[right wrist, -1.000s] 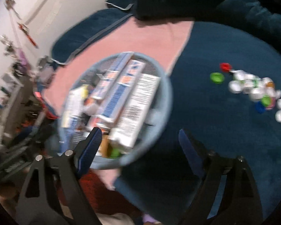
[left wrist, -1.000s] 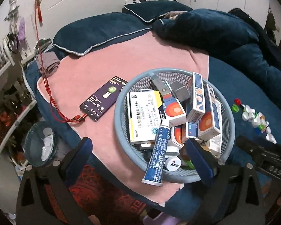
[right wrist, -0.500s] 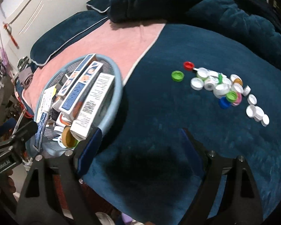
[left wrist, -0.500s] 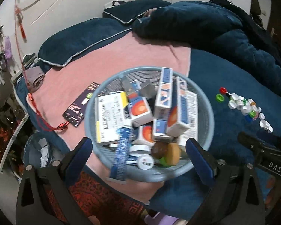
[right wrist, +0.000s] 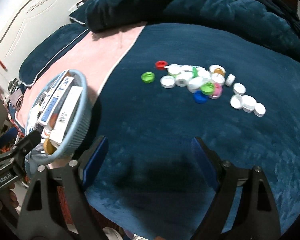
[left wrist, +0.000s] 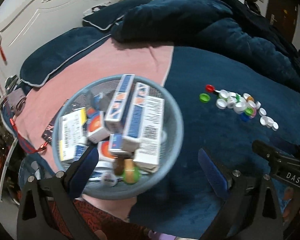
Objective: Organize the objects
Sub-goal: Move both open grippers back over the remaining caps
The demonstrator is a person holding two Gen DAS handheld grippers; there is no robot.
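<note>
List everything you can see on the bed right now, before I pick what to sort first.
basket: one, pale blue mesh, on the pink blanket's edge
medicine boxes: several, mostly blue, white and orange, piled in the basket
small bottles: a few, blurred, at the basket's near side
bottle caps: many, mostly white, with green, red, blue, pink, scattered on the blue cover
pink blanket: one, across the bed
pillows: two, dark blue, at the headboard
duvet: one, dark blue, heaped at the far side
phone: one, dark, mostly hidden behind the basket
left gripper: fingers open, empty
right gripper: fingers open, empty
</note>
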